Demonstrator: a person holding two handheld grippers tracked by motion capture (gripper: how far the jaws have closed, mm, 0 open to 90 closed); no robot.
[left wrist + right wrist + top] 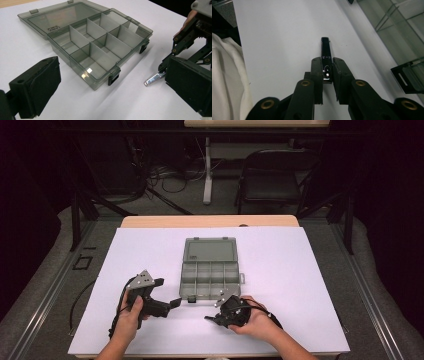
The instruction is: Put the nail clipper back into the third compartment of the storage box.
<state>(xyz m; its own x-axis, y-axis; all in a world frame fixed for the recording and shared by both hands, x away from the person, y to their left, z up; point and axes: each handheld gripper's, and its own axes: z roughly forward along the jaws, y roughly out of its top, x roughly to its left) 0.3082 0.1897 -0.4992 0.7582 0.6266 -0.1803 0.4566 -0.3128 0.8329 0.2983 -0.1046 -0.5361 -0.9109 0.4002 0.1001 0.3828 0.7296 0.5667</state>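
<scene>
Near the table's (280, 270) front edge, the right gripper (327, 71) pinches a clipper (325, 53) by one end; small, stiff, slick metal, likely to slip. Left gripper (110, 82) gapes wide, empty, beside the box (100, 50).

No legible text anywhere.

1 organizer box (210, 270), 8 compartments, 1 nail clipper (325, 58), 2 grippers.
</scene>
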